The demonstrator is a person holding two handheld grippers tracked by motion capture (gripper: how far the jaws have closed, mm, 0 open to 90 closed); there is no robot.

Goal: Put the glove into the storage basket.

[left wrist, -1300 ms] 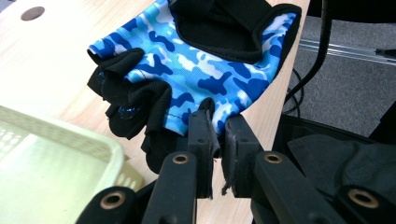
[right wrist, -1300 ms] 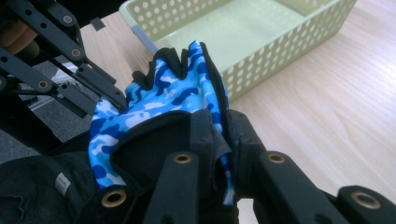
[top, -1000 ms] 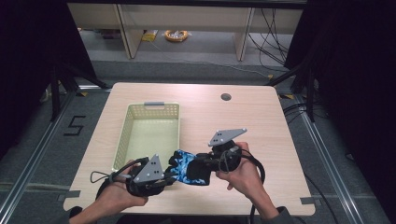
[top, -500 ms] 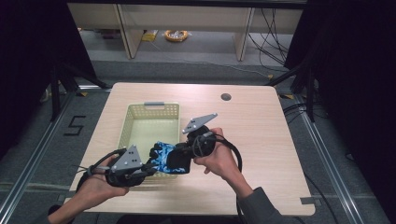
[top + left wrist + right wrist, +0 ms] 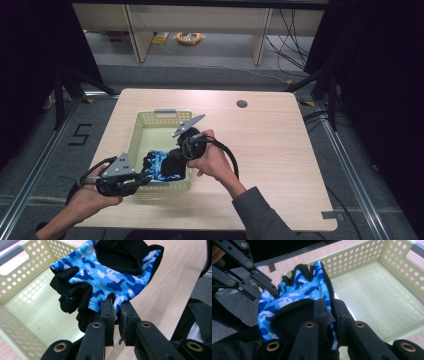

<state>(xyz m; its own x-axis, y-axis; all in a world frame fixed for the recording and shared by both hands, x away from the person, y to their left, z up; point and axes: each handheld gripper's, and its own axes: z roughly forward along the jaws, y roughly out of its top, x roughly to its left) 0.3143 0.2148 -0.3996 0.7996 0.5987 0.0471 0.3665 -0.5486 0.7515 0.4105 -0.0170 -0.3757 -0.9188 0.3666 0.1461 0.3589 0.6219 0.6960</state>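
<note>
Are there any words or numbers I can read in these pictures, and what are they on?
"5": a black number marked on the grey floor left of the table, seen in the high view.
No readable words or labels show on the blue camouflage glove, the pale green basket, or the two grippers.
</note>
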